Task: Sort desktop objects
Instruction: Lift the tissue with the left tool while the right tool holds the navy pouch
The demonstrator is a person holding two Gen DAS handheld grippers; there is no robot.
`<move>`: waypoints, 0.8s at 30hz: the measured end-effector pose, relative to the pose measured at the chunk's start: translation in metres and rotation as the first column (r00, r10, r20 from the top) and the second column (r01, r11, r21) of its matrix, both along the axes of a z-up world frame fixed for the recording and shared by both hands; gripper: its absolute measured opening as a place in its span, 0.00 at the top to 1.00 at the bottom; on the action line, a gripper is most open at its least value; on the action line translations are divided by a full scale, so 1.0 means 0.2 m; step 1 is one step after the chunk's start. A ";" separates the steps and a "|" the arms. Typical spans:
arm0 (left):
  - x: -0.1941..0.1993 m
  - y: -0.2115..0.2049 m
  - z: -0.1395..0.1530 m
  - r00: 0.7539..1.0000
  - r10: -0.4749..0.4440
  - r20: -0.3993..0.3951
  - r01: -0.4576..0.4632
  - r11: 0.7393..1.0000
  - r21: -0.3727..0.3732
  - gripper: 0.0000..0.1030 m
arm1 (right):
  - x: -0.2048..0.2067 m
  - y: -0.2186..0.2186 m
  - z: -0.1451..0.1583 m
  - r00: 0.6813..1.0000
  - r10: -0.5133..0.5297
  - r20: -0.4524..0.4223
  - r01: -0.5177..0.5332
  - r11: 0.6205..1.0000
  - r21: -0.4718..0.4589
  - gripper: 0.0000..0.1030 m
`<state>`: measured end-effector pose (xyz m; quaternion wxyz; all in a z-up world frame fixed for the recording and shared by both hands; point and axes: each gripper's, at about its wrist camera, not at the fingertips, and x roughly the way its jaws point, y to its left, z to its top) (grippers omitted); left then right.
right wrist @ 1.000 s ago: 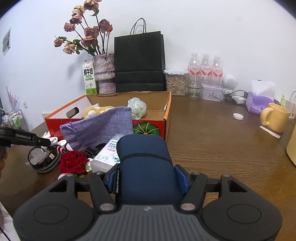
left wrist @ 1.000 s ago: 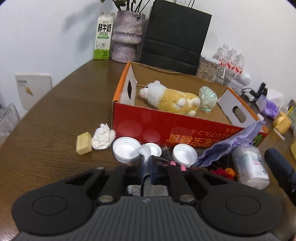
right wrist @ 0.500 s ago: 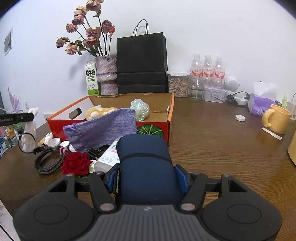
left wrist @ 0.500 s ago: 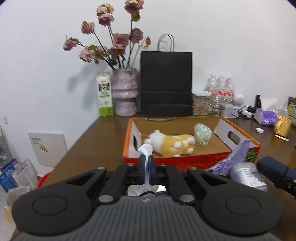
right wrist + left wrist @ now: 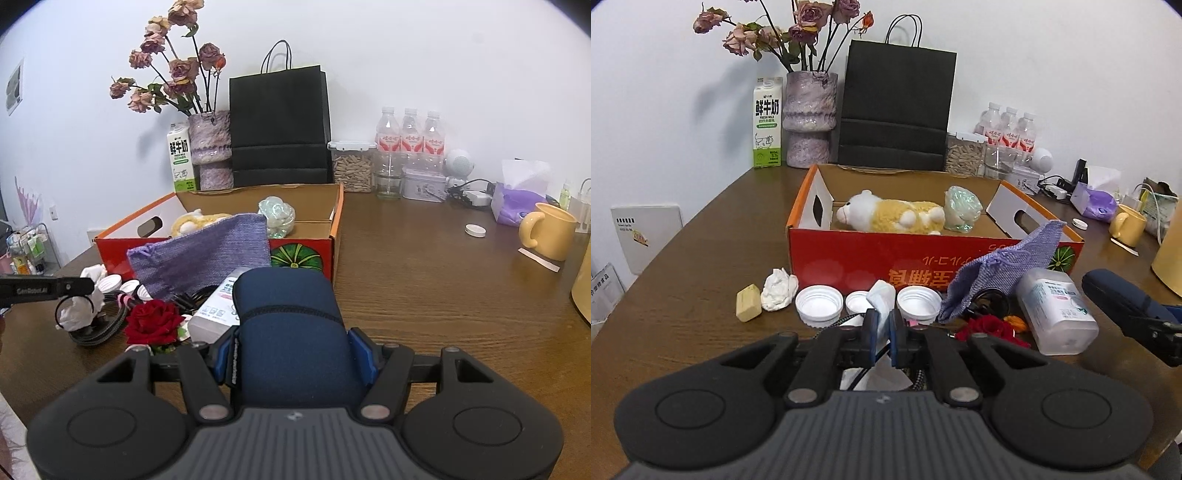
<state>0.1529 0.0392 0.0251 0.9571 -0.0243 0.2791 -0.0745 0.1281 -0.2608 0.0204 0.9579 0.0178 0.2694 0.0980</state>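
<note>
Our left hand-held gripper [image 5: 882, 334], clamped on a crumpled tissue [image 5: 881, 297], has dropped back low over the desk [image 5: 694, 266] since half a second ago, bottle caps [image 5: 819, 305] just ahead. Our right hand-held gripper [image 5: 295, 350] still grips the navy case [image 5: 288, 325], unmoved.

Just ahead of the left gripper sit three white caps [image 5: 819, 306]. Farther back stand three water bottles [image 5: 1008, 127]. In the cardboard box [image 5: 871, 254] lies one plush toy [image 5: 890, 216].
</note>
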 end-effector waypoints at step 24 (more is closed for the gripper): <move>0.01 0.09 -0.04 0.995 0.042 -0.086 -0.044 0.999 -0.017 0.54 | 0.00 -0.01 -0.03 1.000 0.004 -0.017 -0.004 1.000 0.012 0.41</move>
